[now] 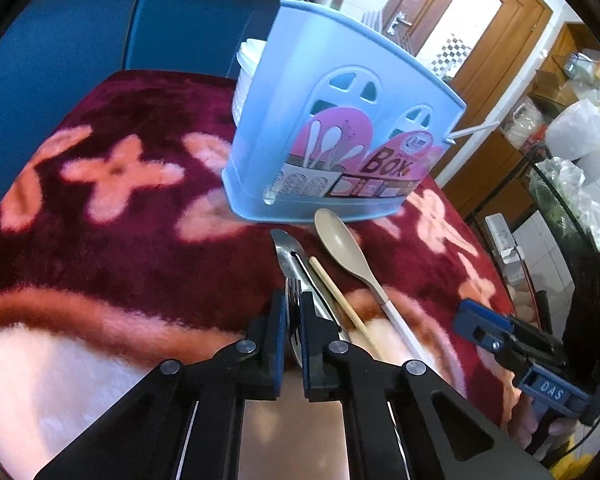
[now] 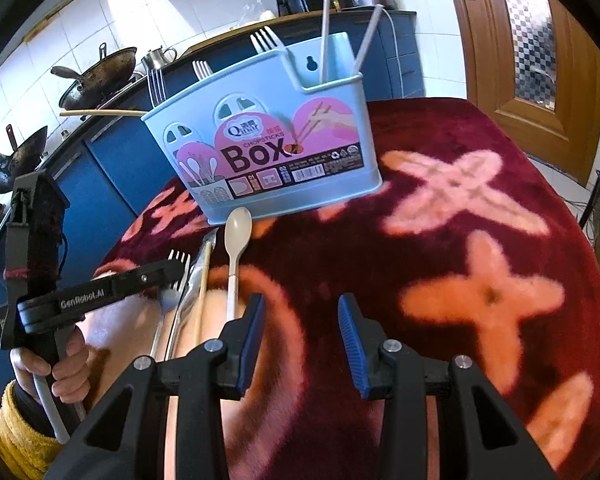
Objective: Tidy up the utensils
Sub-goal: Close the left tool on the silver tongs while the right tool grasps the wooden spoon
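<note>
A light blue utensil box stands on the red flowered blanket. It holds forks and two pale sticks. In front of it lie a metal knife, a wooden chopstick and a beige spoon. My left gripper is shut on a metal fork near its tines, just above the blanket. My right gripper is open and empty, hovering to the right of the loose utensils.
The blanket covers the whole table. Blue cabinets stand behind it, with woks on the counter. A white lidded container sits behind the box. A wooden door is at the right.
</note>
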A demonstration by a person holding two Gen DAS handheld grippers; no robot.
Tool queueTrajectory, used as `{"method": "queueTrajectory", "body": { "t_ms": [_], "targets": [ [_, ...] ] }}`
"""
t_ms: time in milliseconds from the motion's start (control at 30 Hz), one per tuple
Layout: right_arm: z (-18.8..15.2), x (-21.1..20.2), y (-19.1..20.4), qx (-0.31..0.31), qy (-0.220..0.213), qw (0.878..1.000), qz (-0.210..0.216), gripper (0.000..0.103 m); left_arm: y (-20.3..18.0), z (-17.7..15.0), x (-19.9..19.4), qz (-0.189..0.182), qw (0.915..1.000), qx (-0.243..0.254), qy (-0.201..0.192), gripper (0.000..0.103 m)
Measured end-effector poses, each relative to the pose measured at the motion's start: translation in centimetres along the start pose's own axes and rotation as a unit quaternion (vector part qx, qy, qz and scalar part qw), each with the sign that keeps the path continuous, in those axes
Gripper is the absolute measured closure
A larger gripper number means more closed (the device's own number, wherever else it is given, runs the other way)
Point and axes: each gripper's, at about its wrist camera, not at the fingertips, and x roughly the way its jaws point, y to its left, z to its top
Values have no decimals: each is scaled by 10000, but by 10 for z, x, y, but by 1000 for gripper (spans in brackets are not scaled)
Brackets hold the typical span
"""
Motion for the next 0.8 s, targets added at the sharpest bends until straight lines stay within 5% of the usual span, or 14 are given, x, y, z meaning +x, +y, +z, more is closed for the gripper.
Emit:
{"method": "queueTrajectory", "body": {
  "t_ms": [500, 800],
  "targets": [
    [40, 38, 38, -663, 531, 9963, 109, 62, 13, 10, -52, 898, 9912, 249, -943, 101],
    [58, 79, 42, -551, 864, 9947, 125, 62, 30, 13, -56, 890, 9895, 267, -1108, 101]
  ]
}}
